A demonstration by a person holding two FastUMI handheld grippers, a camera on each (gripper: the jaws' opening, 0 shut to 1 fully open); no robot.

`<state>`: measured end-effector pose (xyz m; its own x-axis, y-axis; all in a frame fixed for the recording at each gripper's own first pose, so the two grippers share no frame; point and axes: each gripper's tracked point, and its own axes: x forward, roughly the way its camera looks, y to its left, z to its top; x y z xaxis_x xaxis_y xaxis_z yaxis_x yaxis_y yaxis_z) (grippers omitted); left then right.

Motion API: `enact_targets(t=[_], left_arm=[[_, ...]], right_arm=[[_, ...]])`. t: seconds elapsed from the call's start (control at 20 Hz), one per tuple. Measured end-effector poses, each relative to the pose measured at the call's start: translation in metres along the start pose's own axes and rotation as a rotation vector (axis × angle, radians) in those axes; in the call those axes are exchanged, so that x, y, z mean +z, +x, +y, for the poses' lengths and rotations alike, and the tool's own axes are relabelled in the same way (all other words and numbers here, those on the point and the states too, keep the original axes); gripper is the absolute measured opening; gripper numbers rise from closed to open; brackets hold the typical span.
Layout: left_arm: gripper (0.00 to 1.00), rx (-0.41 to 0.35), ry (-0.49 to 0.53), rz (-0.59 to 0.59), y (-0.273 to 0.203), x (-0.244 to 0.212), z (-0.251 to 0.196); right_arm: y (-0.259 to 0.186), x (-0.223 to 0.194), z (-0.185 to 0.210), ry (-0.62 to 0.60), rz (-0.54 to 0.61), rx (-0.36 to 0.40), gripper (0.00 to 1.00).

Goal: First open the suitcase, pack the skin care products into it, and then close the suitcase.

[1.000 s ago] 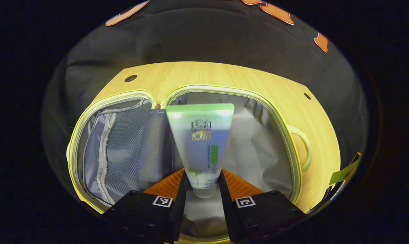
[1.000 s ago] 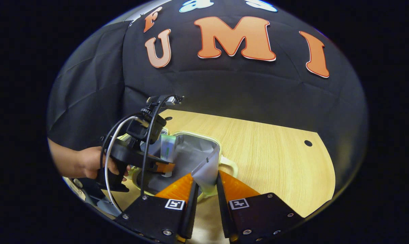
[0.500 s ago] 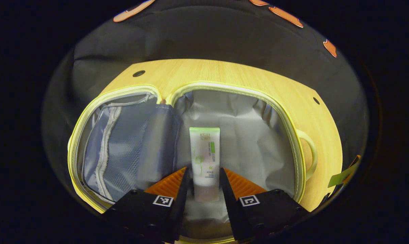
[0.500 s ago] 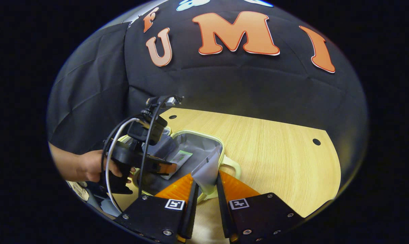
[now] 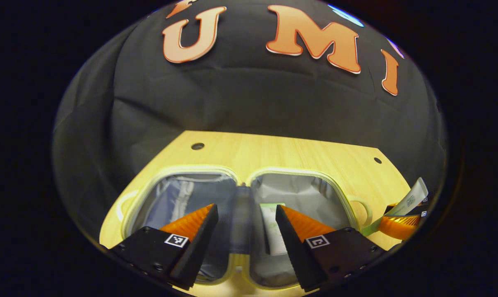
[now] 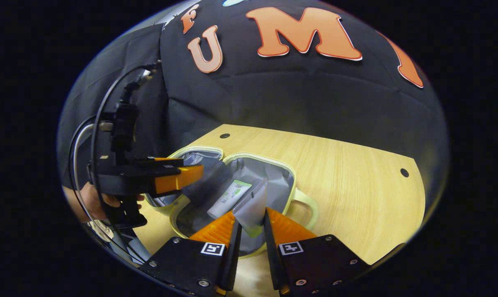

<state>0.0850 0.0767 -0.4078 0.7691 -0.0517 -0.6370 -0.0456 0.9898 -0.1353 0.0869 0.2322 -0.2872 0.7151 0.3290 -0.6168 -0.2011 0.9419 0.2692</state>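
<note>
In the open suitcase (image 5: pixel 348 194), a tube (image 5: pixel 273 231), flat.

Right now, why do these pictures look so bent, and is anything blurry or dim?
Left gripper view: fisheye curves the table edge; the tube inside the suitcase is dim and soft. Right gripper view: same bowing, tube sharper, lit evenly.

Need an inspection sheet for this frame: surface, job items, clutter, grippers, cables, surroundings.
Surface: wooden table, two round holes.
Job's things: suitcase lies open; white-green tube lies in its right half; a second tube is held above it.
Clutter: nothing seen.
Grippers: left gripper open, raised above the case; right gripper shut on the second tube.
Cables: black and white cables on the left gripper.
Surroundings: black cloth wall.
</note>
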Motion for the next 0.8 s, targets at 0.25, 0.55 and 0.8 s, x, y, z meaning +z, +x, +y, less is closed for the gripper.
enact_targets(t=[0.25, 0.55, 0.8], left_arm=[[0.87, 0.095, -0.001, -0.105, -0.032, 0.029, 0.040], [0.87, 0.196, -0.040, -0.193, -0.078, 0.046, 0.089], [0.87, 0.343, -0.012, -0.182, -0.109, 0.036, 0.158]], right_arm=[[0.022, -0.009, 0.005, 0.004, 0.065, 0.021, 0.34], [0.051, -0.028, 0.017, 0.041, 0.169, 0.054, 0.34], [0.073, -0.047, 0.019, 0.070, 0.271, 0.047, 0.34]])
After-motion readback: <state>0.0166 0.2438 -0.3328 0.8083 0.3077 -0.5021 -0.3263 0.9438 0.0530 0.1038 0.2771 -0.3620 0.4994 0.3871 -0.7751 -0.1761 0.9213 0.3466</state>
